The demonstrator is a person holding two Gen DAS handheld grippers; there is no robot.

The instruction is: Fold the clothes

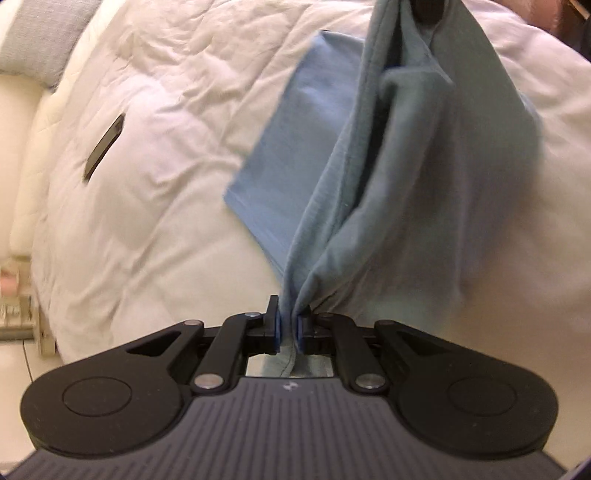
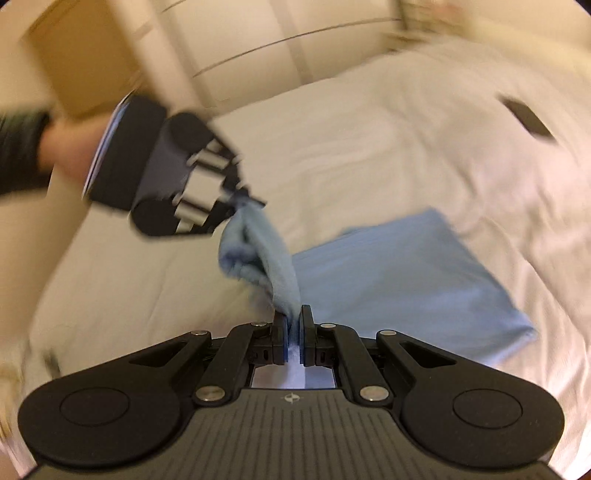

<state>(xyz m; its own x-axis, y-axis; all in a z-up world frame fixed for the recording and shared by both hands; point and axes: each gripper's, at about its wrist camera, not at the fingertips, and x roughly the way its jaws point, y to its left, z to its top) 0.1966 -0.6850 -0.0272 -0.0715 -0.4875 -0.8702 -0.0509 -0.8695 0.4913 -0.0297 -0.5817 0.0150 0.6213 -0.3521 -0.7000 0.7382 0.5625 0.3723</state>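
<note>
A light blue garment (image 1: 413,155) hangs in the air between my two grippers, above a white bed. My left gripper (image 1: 289,325) is shut on one end of it. My right gripper (image 2: 294,325) is shut on the other end (image 2: 266,254). In the right wrist view the left gripper (image 2: 243,199) shows at upper left, held by a hand, with the cloth bunched between us. The right gripper shows dark at the top of the left wrist view (image 1: 430,11). A folded blue garment (image 1: 295,147) lies flat on the duvet; it also shows in the right wrist view (image 2: 406,280).
The white duvet (image 1: 155,166) covers the bed. A dark phone-like slab (image 1: 105,146) lies on it, also in the right wrist view (image 2: 528,118). A grey pillow (image 1: 44,40) is at the far left. A cardboard box (image 2: 85,55) stands off the bed.
</note>
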